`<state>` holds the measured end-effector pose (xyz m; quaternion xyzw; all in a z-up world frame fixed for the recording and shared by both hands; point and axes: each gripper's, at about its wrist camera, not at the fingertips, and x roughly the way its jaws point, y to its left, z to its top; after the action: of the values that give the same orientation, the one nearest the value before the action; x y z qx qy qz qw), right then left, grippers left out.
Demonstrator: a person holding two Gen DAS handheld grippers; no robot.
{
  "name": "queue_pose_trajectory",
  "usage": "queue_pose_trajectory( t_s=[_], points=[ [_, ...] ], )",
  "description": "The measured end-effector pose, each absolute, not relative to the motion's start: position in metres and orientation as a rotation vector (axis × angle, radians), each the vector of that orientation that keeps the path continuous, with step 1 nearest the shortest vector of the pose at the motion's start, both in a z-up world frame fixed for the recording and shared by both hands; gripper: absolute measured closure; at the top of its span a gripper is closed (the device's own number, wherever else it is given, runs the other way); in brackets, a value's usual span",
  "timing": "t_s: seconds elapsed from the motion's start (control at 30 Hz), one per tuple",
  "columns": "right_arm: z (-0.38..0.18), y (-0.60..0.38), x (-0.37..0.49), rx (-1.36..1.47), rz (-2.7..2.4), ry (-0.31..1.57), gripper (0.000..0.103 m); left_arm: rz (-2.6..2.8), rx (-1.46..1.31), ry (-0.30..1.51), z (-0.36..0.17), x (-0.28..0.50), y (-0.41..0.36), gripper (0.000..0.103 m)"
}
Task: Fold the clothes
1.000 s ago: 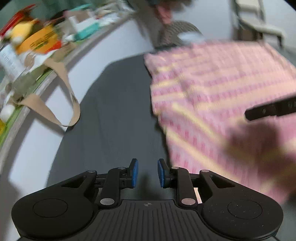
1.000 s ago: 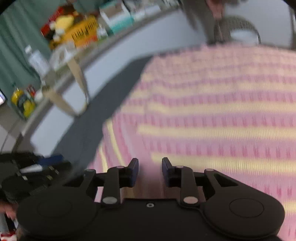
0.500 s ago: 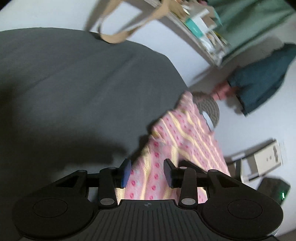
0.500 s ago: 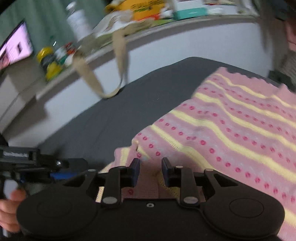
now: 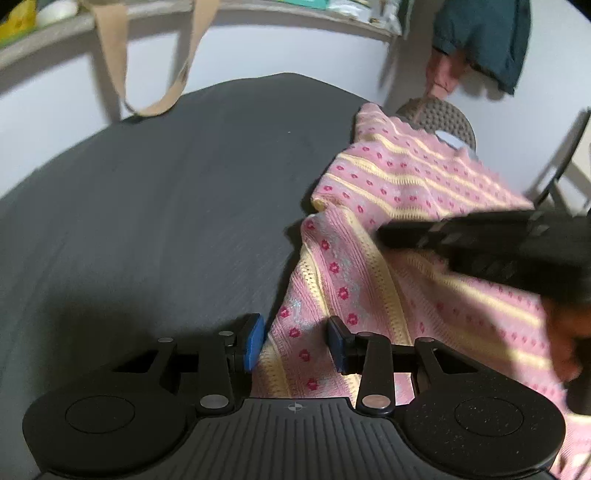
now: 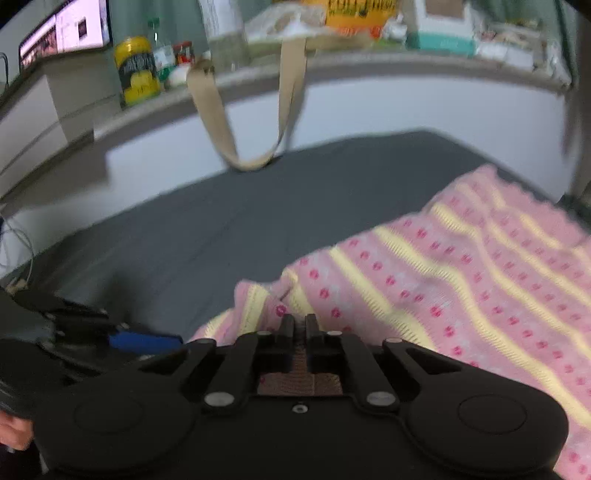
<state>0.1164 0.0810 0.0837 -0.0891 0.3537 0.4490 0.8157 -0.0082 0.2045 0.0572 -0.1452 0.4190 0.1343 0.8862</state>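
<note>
A pink knitted garment (image 5: pixel 406 177) with yellow stripes and red dots lies on the right part of a dark grey surface (image 5: pixel 166 203). Its near edge is rumpled and partly lifted. My left gripper (image 5: pixel 295 343) is open, and the garment's hem runs between its blue pads (image 5: pixel 253 345) without being pressed. In the right wrist view, my right gripper (image 6: pixel 300 325) has its jaws closing tight on the garment's (image 6: pixel 461 280) edge, the fingers almost touching with fabric pinched between them. The right gripper's black body (image 5: pixel 480 243) crosses the cloth in the left wrist view.
A beige bag strap (image 5: pixel 155 107) hangs from a cluttered shelf (image 6: pixel 369 62) onto the far edge of the surface. A yellow jar (image 6: pixel 136 70) and a lit screen (image 6: pixel 66 33) stand at the left. A round grey stool (image 5: pixel 439 118) sits behind the garment.
The left gripper sank to the garment's hem with its jaws wider apart. The right gripper slid to the edge and shut on the fabric. Both wrists rolled.
</note>
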Motion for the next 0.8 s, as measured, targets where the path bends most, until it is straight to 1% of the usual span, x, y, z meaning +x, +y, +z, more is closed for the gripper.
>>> queue_pose_trajectory(
  t_s=[0.1,0.23,0.3,0.37,0.4,0.43,0.47,0.5,0.57,0.63,0.7,0.8],
  points=[
    [0.101,0.067,0.105,-0.151,0.876,0.687,0.097,0.286,-0.284,0.869,0.057,-0.014,0.204,0.065],
    [0.081,0.077,0.113,-0.223,0.761,0.823,0.097,0.291,-0.239,0.869,0.055,-0.011,0.198,0.065],
    [0.067,0.082,0.120,-0.228,0.736,0.899,0.095,0.292,-0.219,0.868,0.056,-0.010,0.196,0.064],
    [0.073,0.077,0.123,-0.158,0.734,0.886,0.087,0.295,-0.214,0.871,0.057,-0.009,0.195,0.063],
    [0.079,0.075,0.124,-0.129,0.738,0.868,0.074,0.297,-0.211,0.872,0.057,-0.009,0.195,0.063],
    [0.086,0.073,0.126,-0.091,0.737,0.831,0.066,0.301,-0.202,0.874,0.057,-0.008,0.193,0.063],
    [0.092,0.073,0.128,-0.068,0.736,0.814,0.064,0.306,-0.184,0.874,0.057,-0.007,0.191,0.063],
    [0.097,0.074,0.131,-0.046,0.735,0.798,0.063,0.310,-0.165,0.873,0.057,-0.007,0.188,0.062],
    [0.103,0.088,0.146,-0.026,0.736,0.824,0.063,0.321,-0.113,0.870,0.057,-0.007,0.182,0.059],
    [0.106,0.102,0.160,-0.018,0.732,0.855,0.064,0.345,-0.032,0.869,0.056,-0.006,0.175,0.046],
    [0.101,0.124,0.175,-0.030,0.742,0.895,0.064,0.348,0.012,0.872,0.056,-0.006,0.172,0.045],
    [0.081,0.152,0.185,-0.094,0.743,0.997,0.072,0.335,0.048,0.873,0.057,-0.007,0.171,0.045]
  ],
)
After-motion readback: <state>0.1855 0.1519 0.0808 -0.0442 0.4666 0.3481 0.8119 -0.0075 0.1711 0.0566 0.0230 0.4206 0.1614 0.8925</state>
